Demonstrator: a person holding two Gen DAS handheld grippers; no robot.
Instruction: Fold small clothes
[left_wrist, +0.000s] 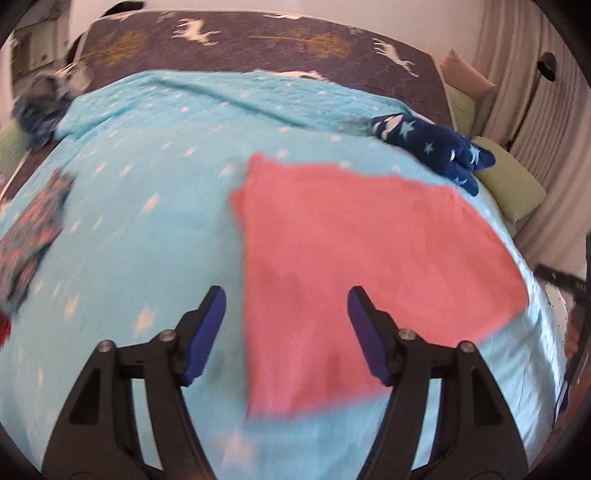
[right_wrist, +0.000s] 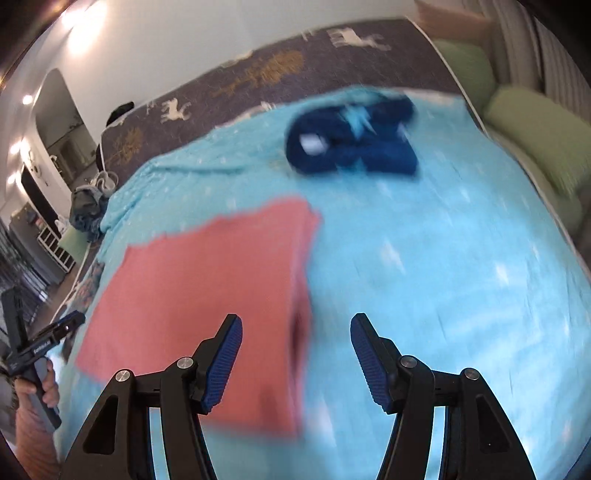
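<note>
A turquoise blanket covers the bed, bearing a flat pink cloth and navy star-print garment; green pillows alongside. Both claws, left and right, gape, released.

A bed fills the room, spread with a light blue cover dotted with white; beneath it, a dark blanket patterned with white deer and gold trees; green pillows lie along the bed's right edge beside pale pleated curtains; a plain white wall catches bright lamp glare.
</note>
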